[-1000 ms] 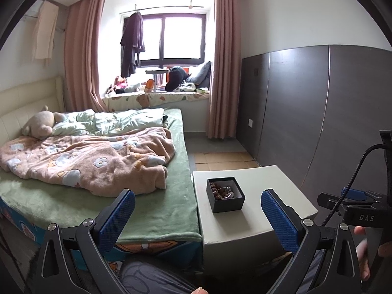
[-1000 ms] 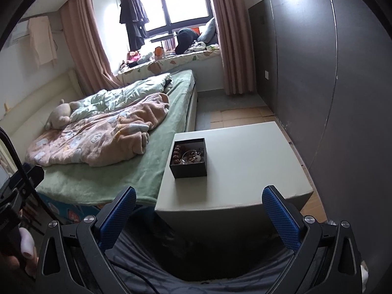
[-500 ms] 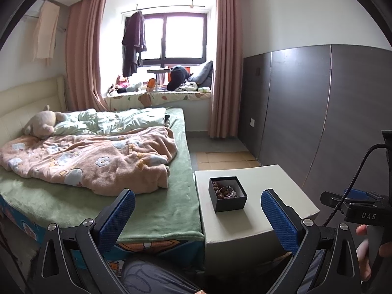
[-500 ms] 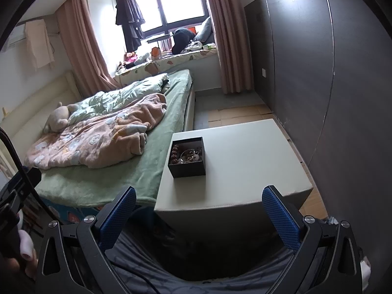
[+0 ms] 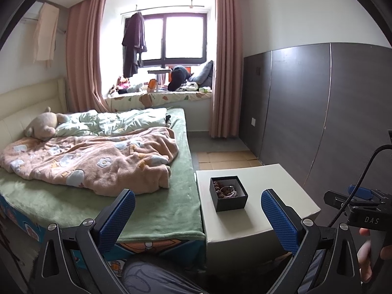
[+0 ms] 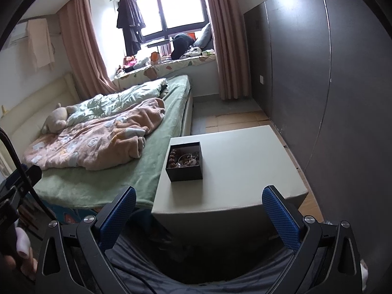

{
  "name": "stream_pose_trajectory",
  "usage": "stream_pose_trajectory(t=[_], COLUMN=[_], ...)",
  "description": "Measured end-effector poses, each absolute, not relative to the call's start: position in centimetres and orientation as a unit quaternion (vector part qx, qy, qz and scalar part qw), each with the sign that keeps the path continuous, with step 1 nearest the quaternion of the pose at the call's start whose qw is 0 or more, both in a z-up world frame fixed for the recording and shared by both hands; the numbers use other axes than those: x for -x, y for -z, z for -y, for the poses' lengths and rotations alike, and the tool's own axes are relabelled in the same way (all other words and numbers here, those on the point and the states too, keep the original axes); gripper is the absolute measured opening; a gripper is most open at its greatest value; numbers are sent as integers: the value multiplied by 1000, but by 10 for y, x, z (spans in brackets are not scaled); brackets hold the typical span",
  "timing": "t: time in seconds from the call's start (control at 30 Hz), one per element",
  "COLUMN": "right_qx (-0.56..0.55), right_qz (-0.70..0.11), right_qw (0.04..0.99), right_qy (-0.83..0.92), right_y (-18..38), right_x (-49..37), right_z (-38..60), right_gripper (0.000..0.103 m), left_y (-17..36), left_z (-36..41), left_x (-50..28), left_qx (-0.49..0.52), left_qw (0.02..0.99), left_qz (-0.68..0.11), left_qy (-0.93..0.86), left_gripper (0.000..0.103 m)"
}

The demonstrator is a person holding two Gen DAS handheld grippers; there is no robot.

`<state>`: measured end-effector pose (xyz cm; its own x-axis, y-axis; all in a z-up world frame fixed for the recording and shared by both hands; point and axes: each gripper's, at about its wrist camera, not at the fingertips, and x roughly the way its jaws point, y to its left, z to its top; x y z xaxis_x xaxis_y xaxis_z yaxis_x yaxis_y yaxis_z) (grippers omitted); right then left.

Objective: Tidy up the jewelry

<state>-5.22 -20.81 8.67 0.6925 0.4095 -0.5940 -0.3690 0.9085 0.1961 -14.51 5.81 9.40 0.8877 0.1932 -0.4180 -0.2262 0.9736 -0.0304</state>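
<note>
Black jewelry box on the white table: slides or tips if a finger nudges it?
The black jewelry box looks low, square and flat-based, so probably slides on the smooth white table, not tips. Likely light. It is open-topped, so the beads may shift.

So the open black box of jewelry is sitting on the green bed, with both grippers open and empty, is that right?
Not quite: the box sits on the white table beside the bed, as the right wrist view shows. Both the left gripper and right gripper are open and empty.

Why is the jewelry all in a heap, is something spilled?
Nothing spilled. The beads and a silver ring lie jumbled together inside the open black box, which sits upright near the table's left edge. Nothing lies outside it.
</note>
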Motion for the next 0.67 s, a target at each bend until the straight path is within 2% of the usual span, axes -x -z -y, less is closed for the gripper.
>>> stream_pose_trajectory(t=[0.67], right_qx=[-43], right_qz=[-332], right_qw=[921], right_qy=[-199], right_y=[-82], right_x=[59], right_z=[219], right_gripper=[103], left_y=[-99], left_z=[-54], left_x=[141], left_qx=[38], left_qw=[973], left_qz=[-202], left_qy=[-110], left_gripper=[103])
